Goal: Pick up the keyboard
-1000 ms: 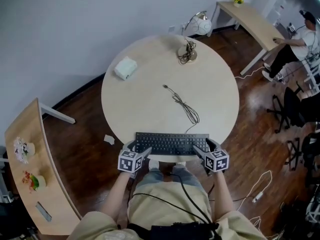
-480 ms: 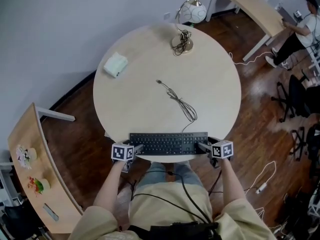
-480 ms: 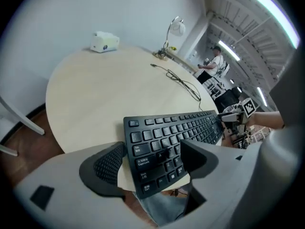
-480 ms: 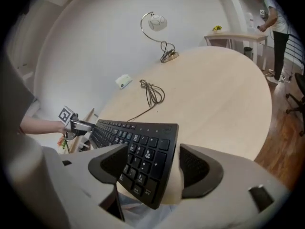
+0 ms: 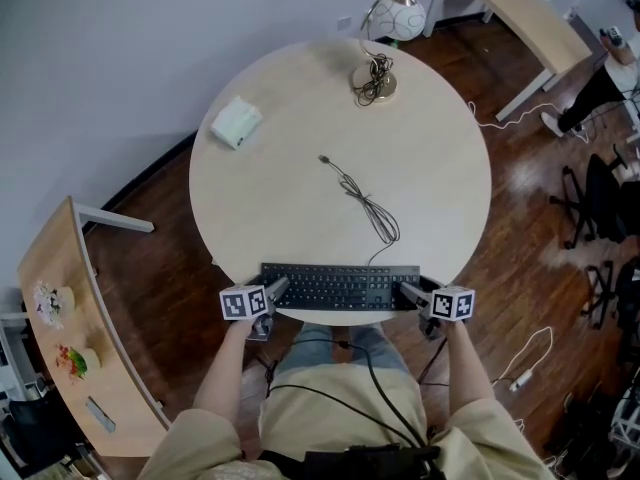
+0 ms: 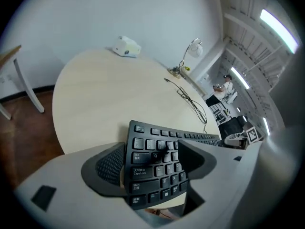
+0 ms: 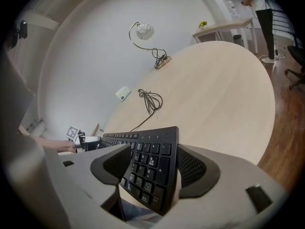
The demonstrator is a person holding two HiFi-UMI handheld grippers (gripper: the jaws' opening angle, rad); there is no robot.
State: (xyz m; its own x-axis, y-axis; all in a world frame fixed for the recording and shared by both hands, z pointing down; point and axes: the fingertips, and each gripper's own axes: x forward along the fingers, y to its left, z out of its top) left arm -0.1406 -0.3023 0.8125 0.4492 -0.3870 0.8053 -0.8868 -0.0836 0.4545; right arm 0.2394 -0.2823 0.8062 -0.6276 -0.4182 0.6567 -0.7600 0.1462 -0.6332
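Observation:
A black keyboard (image 5: 340,286) lies along the near edge of the round pale table (image 5: 300,188), its cable (image 5: 365,203) trailing toward the middle. My left gripper (image 5: 272,293) straddles its left end. In the left gripper view the keys (image 6: 155,168) sit between the jaws, which are closing, one pad beside the end edge and one over the keys. My right gripper (image 5: 408,290) straddles the right end. In the right gripper view the number pad (image 7: 147,168) fills the gap, and a pale strip shows between the edge and the outer pad.
A white box (image 5: 237,122) sits at the table's far left. A lamp (image 5: 390,28) with a coiled cord stands at the far edge. A curved desk (image 5: 60,308) is at the left, another desk (image 5: 520,18) and office chairs (image 5: 600,208) at the right.
Both grippers have dropped and rolled from just above the keyboard's front corners down to its two ends. The keyboard has stayed on the table.

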